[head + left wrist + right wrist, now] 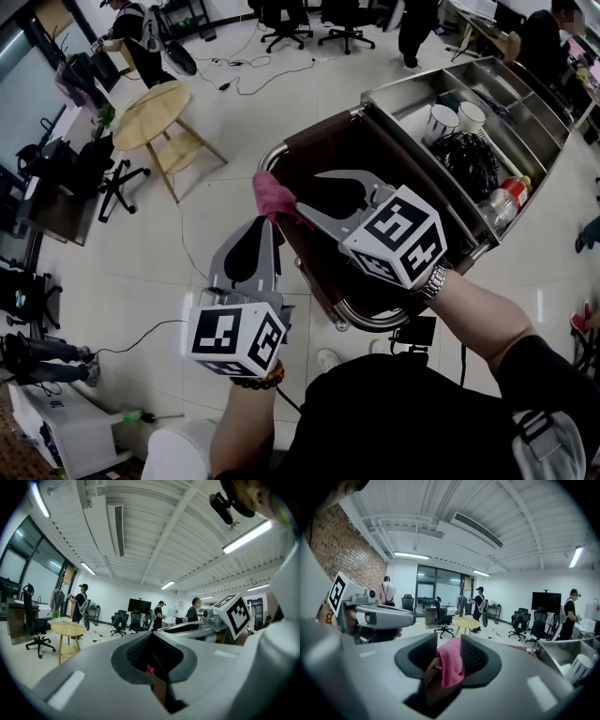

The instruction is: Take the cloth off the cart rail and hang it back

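Left tongs (269,225) pinch the pink cloth (270,194), mostly hidden; right tongs (306,192) stand spread.

Pale floor tiles (141,244) carry a round wooden table (150,114) at upper left and black office chairs (286,23) along the top edge. A brick wall (342,550) stands at left, tall windows (440,585) beyond, strip lights (411,555) overhead.

The left gripper (151,662) has its jaws closed on a sliver of pink cloth (150,669), with the right gripper (173,628) just beyond.
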Demonstrator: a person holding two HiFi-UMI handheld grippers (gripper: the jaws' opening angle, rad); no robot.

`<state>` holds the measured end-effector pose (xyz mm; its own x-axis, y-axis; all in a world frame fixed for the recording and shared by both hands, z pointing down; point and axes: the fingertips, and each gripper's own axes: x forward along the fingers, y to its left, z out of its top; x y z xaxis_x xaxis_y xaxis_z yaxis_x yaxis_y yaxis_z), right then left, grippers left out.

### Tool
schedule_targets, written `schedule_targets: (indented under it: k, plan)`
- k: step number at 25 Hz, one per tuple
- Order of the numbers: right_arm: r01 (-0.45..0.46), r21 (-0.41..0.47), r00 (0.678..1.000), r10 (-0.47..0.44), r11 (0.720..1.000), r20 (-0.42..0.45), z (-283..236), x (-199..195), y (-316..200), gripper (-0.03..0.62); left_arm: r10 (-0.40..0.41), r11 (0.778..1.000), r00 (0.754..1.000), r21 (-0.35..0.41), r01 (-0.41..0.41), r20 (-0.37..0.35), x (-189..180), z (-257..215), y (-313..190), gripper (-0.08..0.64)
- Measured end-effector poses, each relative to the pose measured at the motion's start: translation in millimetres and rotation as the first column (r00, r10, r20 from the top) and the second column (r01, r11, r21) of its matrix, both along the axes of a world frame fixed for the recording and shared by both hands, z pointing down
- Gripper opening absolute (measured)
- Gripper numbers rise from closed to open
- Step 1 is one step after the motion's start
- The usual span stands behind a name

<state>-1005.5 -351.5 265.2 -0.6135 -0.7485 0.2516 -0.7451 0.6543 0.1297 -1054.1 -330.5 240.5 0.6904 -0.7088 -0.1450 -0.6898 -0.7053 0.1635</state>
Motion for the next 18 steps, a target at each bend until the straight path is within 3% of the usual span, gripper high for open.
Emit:
schedule_targets:
  k: [9, 18]
  plan:
    - [0.083, 0.115, 0.994, -0.091, 0.99, 0.067, -48.0, 32.8, 71.0, 0.084, -0.067, 0.997, 0.997, 0.044, 0.065, 0.036, 47.0, -23.9, 57.4, 0.003]
    - [0.156, 0.215, 0.976, -0.184, 0.964, 0.115, -64.0, 96.9, 150.4, 0.029, -0.171, 0.983, 0.984, 0.072, 0.167, 0.054, 111.3, -24.5, 126.0, 0.003]
